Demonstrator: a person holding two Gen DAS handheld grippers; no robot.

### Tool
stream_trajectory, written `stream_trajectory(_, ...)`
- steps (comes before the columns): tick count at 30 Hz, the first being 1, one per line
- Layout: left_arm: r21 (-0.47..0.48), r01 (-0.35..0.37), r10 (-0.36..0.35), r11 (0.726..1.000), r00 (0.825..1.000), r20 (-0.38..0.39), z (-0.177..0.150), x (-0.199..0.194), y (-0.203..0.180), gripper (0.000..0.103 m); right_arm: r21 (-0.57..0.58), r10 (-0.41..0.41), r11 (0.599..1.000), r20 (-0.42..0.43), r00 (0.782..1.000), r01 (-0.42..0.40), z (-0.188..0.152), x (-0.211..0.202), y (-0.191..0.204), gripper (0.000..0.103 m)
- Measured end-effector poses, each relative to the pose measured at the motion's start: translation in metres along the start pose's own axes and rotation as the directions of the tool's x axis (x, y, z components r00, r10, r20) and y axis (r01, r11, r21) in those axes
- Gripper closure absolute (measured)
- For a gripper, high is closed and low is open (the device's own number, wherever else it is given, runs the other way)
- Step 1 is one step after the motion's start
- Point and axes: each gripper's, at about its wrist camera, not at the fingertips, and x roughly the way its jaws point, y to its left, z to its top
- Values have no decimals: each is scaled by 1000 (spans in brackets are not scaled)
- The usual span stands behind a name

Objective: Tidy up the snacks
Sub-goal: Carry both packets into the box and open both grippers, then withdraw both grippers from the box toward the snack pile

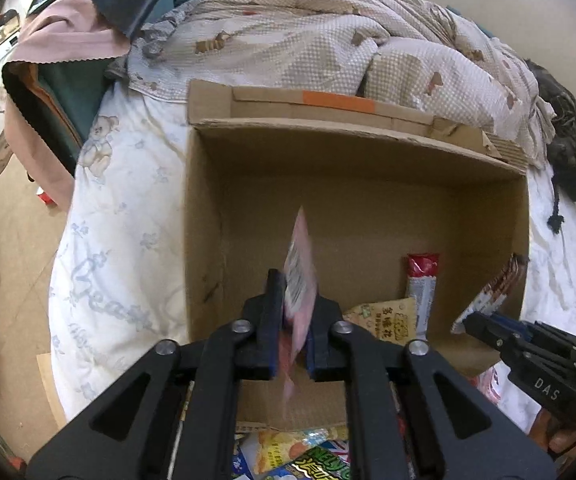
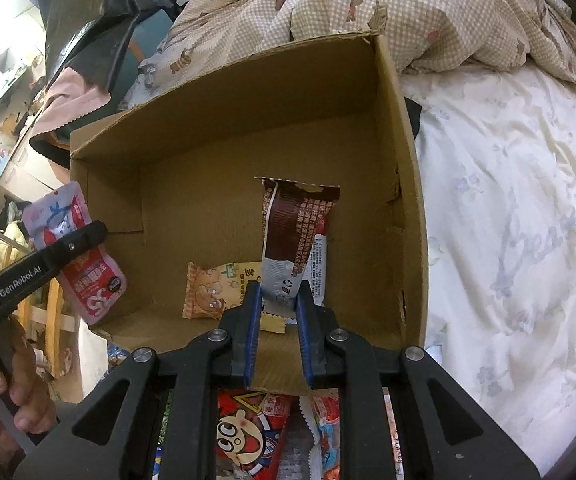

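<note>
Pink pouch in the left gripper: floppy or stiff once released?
Probably floppy: the pink pouch is a thin foil sachet, seen edge-on between the left gripper fingers. Likely light. Over the cardboard box, it should drop flat rather than stand.

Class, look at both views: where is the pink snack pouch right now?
The pink snack pouch sits between the left claw's fingers at the cardboard box's left wall, left of the tan packet lying inside.
</note>
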Motion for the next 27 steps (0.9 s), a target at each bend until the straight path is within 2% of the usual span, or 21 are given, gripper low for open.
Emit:
stream_trajectory(1, 2, 5, -5, 1000, 1000, -5, 0, 0, -2, 64, 0, 8, 1000, 7, 1000, -8, 1, -1, 1, 85)
stream_trajectory(2, 1, 12, -12, 1000, 1000, -4, -1, 0, -3, 53, -1, 14, 1000, 10, 1000, -14, 0, -3, 2, 84)
stream_trajectory(3, -3, 25, -25, 1000, 1000, 5, -2, -3, -4, 37, 0, 24, 1000, 14, 1000, -24, 0, -3, 3, 81)
stream_trajectory(4, -7, 35, -35, 999, 999, 13, -2, -5, -5, 28, 2, 27, 1000, 17, 999, -27, 0, -4, 2, 81)
stream_trajectory(5, -10, 46, -46, 999, 999, 20, -3, -7, -6, 26, 13, 37, 999, 21, 999, -37, 0, -4, 1, 81)
stream_trajectory(8, 7, 57, -57, 998, 998, 19, -3, -10, -10, 24, 39, 40, 998, 13, 999, -40, 1, -3, -3, 78)
stream_trajectory(10, 12, 51, -52, 999, 998, 26, -3, -12, -10, 24, 62, 30, 998, 6, 1000, -31, 1, -2, -7, 59)
stream_trajectory(11, 13, 48, -48, 999, 998, 29, -4, -12, -10, 24, 67, 30, 997, 10, 1000, -30, 0, -3, -8, 44)
stream_trajectory(12, 12, 46, -46, 999, 999, 28, -5, -12, -9, 24, 70, 26, 997, 20, 999, -27, 0, -5, -8, 40)
stream_trajectory(23, -37, 30, -29, 999, 999, 13, -12, -8, 6, 24, 21, 25, 999, 47, 999, -26, 1, -11, 5, 40)
stream_trajectory(27, -43, 18, -16, 999, 999, 41, -14, -16, 9, 24, 1, 16, 1000, 73, 997, -16, 0, -20, 8, 40)
